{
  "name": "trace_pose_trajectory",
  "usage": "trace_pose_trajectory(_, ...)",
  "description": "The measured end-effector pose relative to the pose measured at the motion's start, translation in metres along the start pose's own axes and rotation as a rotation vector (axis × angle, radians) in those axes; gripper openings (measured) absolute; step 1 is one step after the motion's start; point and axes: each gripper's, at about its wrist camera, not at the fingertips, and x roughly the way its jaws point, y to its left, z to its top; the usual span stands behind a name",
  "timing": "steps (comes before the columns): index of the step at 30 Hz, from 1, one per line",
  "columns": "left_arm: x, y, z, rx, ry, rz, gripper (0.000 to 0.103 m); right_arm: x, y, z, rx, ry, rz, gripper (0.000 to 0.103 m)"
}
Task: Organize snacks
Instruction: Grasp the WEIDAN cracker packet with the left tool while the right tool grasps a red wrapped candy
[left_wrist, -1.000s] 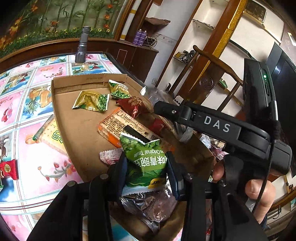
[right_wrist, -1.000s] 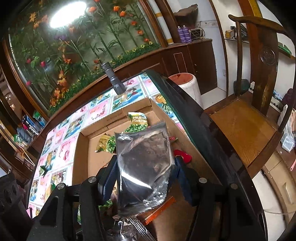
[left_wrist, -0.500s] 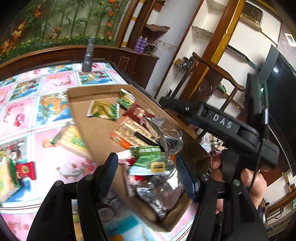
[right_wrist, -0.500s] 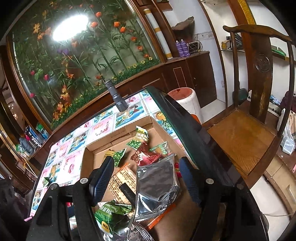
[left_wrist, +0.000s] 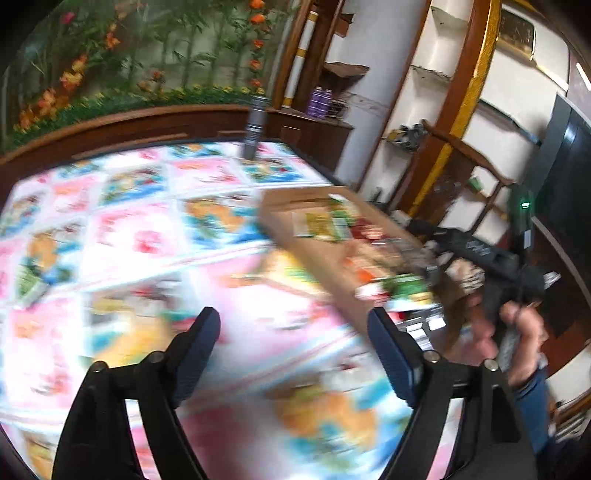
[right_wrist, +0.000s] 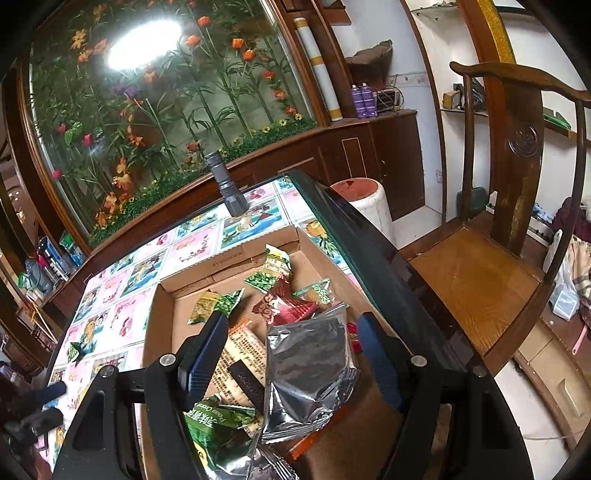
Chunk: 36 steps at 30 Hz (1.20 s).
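A shallow cardboard box (right_wrist: 162, 306) on the patterned table holds several snack packets: a silver foil bag (right_wrist: 306, 373), a green packet (right_wrist: 218, 424), a red packet (right_wrist: 284, 306) and an orange-edged wrapper (right_wrist: 240, 354). My right gripper (right_wrist: 291, 350) hangs open and empty just above the silver bag. In the blurred left wrist view the box (left_wrist: 325, 258) lies to the right. My left gripper (left_wrist: 295, 343) is open and empty over the table, left of the box. The right gripper (left_wrist: 491, 258) shows there in a hand.
A grey flashlight (right_wrist: 225, 184) stands at the table's far edge. A wooden chair (right_wrist: 480, 266) and a white stool (right_wrist: 365, 199) stand right of the table. The patterned tabletop (left_wrist: 129, 240) stretches left of the box, with small packets (right_wrist: 74, 350) on it.
Both grippers opened and let go: the green packet and the silver bag now lie in the box. My left gripper swung away left over the table; the right one backed up slightly.
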Motion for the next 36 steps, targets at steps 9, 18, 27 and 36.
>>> trace_pose_trajectory(9,0.031,0.078,-0.024,0.134,0.178,0.029,0.086,0.006,0.003,-0.002,-0.020,0.011,-0.012,0.076)
trace_pose_trajectory(18,0.055,0.081,-0.029,0.157,0.172,0.069,0.085,0.010,0.008,-0.003,-0.025,0.026,0.004,0.076)
trace_pose_trajectory(27,0.034,0.108,-0.035,-0.065,0.151,0.168,0.044,-0.004,0.015,-0.003,-0.040,-0.041,0.085,0.076)
trace_pose_trajectory(36,-0.012,0.143,-0.028,-0.233,-0.062,0.218,0.045,-0.024,0.133,-0.023,-0.211,0.091,0.390,0.076)
